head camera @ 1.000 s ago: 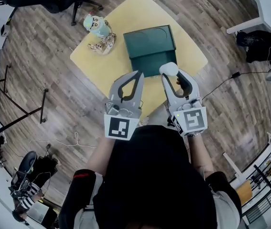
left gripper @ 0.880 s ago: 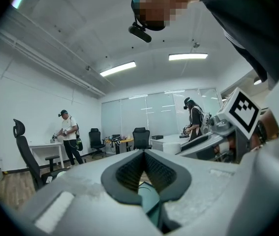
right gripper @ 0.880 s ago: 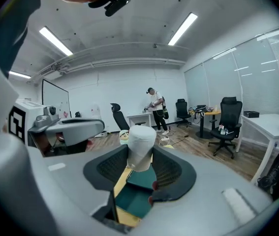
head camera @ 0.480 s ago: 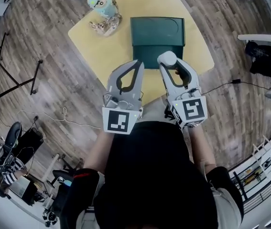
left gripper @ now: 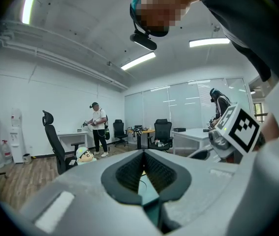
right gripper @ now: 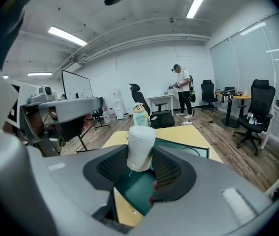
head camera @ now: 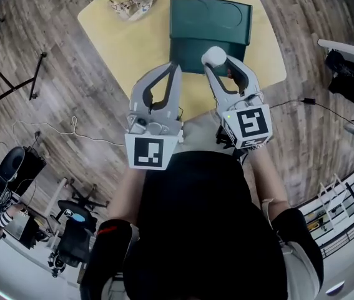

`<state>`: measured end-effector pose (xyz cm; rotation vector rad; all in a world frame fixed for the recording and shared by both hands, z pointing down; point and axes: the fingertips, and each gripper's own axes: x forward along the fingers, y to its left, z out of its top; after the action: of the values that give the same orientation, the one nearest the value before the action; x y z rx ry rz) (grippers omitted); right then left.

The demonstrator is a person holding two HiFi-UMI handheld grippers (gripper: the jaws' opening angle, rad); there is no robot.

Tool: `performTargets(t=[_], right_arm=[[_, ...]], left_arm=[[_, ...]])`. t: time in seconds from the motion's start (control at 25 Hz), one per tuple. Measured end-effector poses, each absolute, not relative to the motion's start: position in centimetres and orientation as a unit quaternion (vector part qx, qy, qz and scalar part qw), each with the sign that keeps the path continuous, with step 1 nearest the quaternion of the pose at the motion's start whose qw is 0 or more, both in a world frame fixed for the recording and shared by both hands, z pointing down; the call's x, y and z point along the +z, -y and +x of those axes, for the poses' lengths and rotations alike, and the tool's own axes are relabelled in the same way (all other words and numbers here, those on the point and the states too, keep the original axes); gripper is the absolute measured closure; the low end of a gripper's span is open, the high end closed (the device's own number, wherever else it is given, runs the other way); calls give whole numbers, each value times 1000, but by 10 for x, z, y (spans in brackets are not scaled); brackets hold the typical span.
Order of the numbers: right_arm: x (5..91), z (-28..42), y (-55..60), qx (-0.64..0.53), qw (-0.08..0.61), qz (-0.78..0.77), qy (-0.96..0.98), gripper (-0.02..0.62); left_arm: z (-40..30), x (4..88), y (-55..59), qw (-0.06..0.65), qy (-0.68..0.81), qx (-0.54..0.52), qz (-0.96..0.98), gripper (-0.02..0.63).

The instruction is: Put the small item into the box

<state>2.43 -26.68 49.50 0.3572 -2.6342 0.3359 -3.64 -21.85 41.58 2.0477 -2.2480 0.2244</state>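
My right tool [head camera: 216, 69] pinches the white roll [head camera: 214, 55], raised over the near edge of the green box [head camera: 209, 14] on the desk [head camera: 127, 42]. My left tool [head camera: 172, 67] is pressed together and empty. Pickup looks done; lowering the roll in and releasing it remain.

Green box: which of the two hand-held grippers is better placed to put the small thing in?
Right. The right hand-held gripper holds the small white roll over the near side of the green box; the left hand-held gripper is shut on nothing.
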Motion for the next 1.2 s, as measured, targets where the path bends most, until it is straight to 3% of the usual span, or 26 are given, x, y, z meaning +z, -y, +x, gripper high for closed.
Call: performTargets(t=[1.2], right_arm=[[650,34,250,148,406,87,898,431]], left_arm=[[-24,475,219,83,729,75,675,604]])
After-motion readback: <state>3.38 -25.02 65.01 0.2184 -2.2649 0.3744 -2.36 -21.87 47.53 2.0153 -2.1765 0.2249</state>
